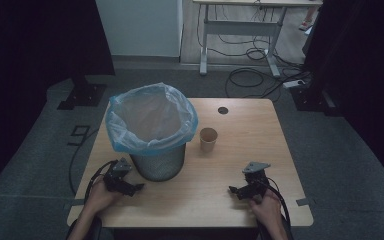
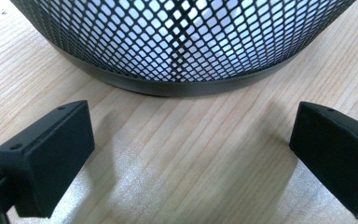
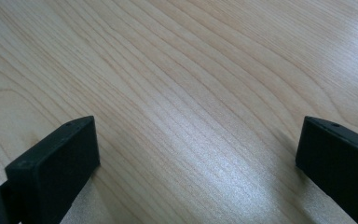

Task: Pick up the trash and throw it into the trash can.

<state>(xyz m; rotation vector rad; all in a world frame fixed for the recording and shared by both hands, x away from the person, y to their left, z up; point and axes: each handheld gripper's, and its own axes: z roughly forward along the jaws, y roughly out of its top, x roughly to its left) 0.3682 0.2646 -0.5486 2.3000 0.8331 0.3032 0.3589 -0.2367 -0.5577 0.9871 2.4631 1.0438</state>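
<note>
Both jaws of each hand-held gripper, left (image 1: 136, 188) and right (image 1: 234, 190), stand apart, empty. Risk: the mesh bin (image 2: 182, 42) just ahead of the left one may tip if nudged; its liner (image 1: 150, 117) could snag.

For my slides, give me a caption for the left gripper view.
Open left gripper facing the mesh bin on the wooden table.

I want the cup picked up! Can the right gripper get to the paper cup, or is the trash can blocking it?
Probably yes. The right gripper is open, and bare table lies between it and the paper cup. The trash can stands to the cup's left, off that path.
</note>
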